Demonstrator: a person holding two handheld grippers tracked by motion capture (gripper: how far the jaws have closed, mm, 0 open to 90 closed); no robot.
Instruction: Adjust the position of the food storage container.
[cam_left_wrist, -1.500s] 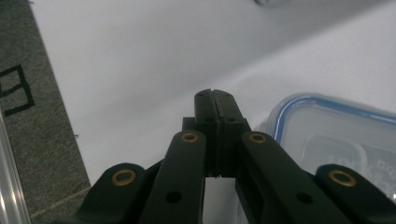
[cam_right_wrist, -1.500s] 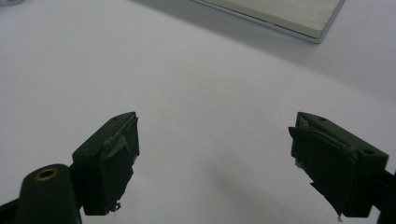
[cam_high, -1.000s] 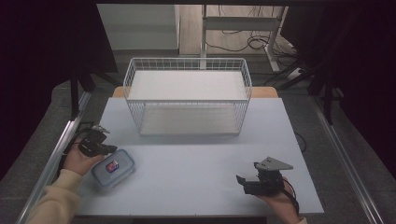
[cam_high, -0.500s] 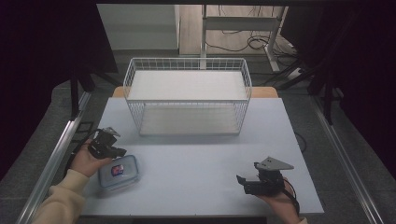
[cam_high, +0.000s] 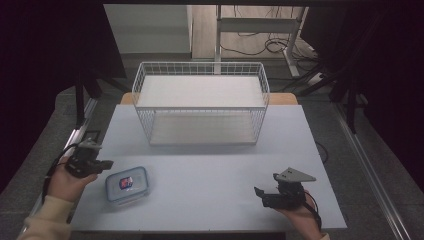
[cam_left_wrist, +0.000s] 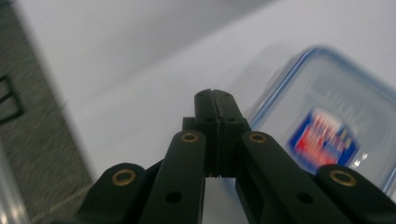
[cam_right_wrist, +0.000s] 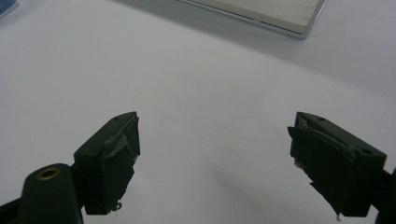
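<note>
Two tongs work a pale counter (cam_high: 210, 175) with dark floor around it. At its far edge stands a white wire basket (cam_high: 200, 102). Near the left edge lies a lidded clear box (cam_high: 127, 185), contents indiscernible. Left tongs (cam_high: 106, 164), jaws pressed together on nothing, sit just beside it; right tongs (cam_high: 258, 192) gape wide above bare surface.

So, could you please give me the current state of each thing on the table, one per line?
Left hand-held gripper: jaws shut, empty, beside the container.
Right hand-held gripper: jaws open, empty, over bare table.
Plastic container: lid on, lying flat on the table.
Wire basket: upright at the far side of the table, with nothing inside it but its pale liner.
</note>
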